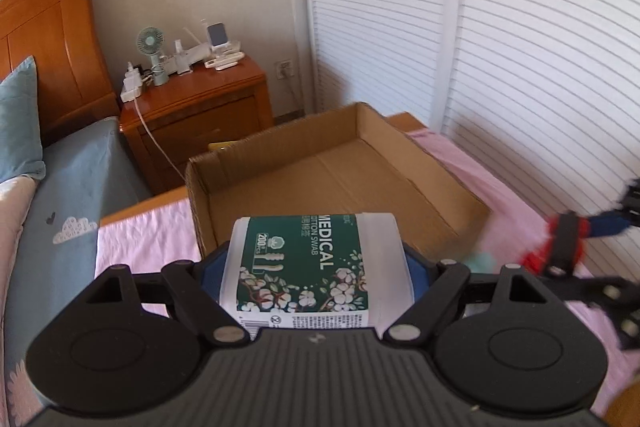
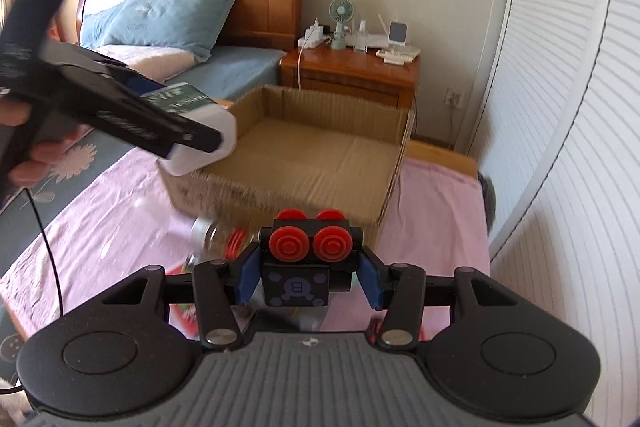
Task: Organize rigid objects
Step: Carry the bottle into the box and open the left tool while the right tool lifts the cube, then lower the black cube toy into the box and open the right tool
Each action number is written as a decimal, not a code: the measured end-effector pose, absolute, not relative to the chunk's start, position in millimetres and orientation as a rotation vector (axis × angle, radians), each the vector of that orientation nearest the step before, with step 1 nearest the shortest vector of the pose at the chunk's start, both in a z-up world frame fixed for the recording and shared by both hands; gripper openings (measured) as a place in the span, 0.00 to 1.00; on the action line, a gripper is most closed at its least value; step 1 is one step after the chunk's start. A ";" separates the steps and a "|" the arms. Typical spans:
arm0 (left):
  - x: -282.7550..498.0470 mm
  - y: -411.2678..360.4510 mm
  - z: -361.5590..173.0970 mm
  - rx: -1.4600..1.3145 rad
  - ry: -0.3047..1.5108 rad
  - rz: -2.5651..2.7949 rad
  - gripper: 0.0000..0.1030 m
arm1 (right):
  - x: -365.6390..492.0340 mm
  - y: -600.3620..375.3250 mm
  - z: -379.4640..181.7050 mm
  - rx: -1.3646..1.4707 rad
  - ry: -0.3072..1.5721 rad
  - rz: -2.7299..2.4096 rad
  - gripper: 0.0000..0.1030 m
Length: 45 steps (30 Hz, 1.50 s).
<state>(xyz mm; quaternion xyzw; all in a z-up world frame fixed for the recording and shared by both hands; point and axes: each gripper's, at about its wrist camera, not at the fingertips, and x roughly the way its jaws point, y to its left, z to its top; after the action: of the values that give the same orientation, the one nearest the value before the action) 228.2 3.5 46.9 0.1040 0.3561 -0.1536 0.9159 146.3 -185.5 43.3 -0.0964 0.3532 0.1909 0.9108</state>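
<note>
Clamping a white cotton swab tub [image 1: 316,267] with a green floral label between its blue pads, the left gripper [image 1: 316,269] holds it above the near edge of the open cardboard box [image 1: 400,183]. That box sits on a pink cloth [image 2: 120,203]. Beside it, the right gripper [image 2: 308,277] is closed on a black toy block [image 2: 304,267] with red studs, near the box's front wall.
</note>
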 end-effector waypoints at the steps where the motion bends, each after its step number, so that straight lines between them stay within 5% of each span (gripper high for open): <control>1: 239.5 3.0 45.1 0.218 0.735 -0.304 0.80 | 152.0 -183.6 44.8 -0.207 0.728 0.394 0.54; 16: 321.7 18.4 18.3 0.134 0.736 -0.173 0.88 | 191.7 -169.6 43.1 -0.257 0.758 0.358 0.54; 45: 129.1 69.0 15.2 0.099 0.752 -0.088 0.97 | 299.9 -118.1 35.1 -0.244 0.839 0.353 0.54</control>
<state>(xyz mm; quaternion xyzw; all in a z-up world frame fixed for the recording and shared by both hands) 129.1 69.0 15.2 0.0483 0.3669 -0.0432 0.9280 299.9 -118.1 35.1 -0.1176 0.4042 0.1700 0.8910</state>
